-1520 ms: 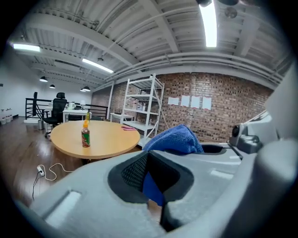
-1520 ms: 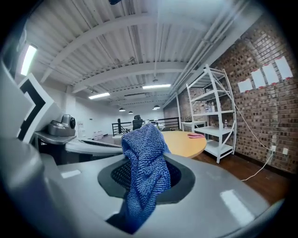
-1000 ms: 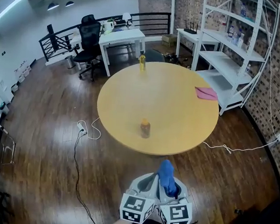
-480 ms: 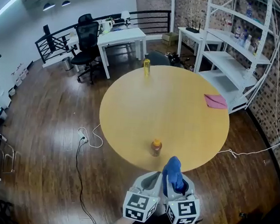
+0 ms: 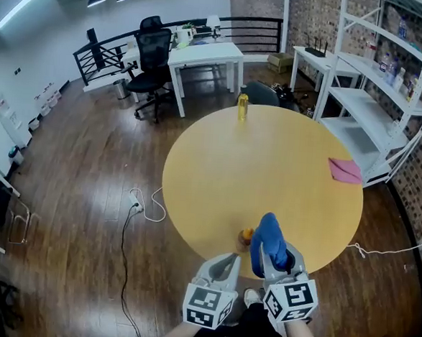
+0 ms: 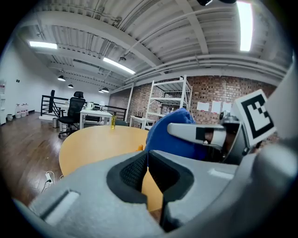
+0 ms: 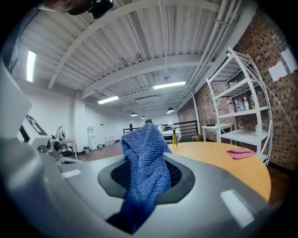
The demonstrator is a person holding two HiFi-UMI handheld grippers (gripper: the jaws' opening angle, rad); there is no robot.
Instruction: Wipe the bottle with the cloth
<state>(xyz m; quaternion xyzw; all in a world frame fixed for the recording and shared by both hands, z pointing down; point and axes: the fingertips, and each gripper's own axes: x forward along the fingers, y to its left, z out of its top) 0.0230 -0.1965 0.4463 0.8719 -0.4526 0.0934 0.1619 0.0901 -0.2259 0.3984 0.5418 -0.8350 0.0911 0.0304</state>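
Note:
A small amber bottle (image 5: pixel 245 237) with an orange cap stands near the front edge of the round yellow table (image 5: pixel 268 172), half hidden behind the blue cloth (image 5: pixel 269 237). My right gripper (image 5: pixel 277 259) is shut on that cloth (image 7: pixel 143 160), which sticks up out of its jaws and hangs over the table's front edge, right beside the small bottle. My left gripper (image 5: pixel 226 262) is just left of it, off the table edge, shut with nothing in it. A taller bottle (image 5: pixel 242 106) of yellow liquid stands at the table's far edge.
A pink cloth (image 5: pixel 345 170) lies on the table's right side. White shelving (image 5: pixel 378 104) stands against the brick wall at right. Beyond the table are a white desk (image 5: pixel 204 56) and a black chair (image 5: pixel 152 56). A cable (image 5: pixel 140 206) lies on the wood floor at left.
The view and both grippers have come closer to the table. The blue cloth, held throughout, now overlaps the front edge and partly covers the small bottle.

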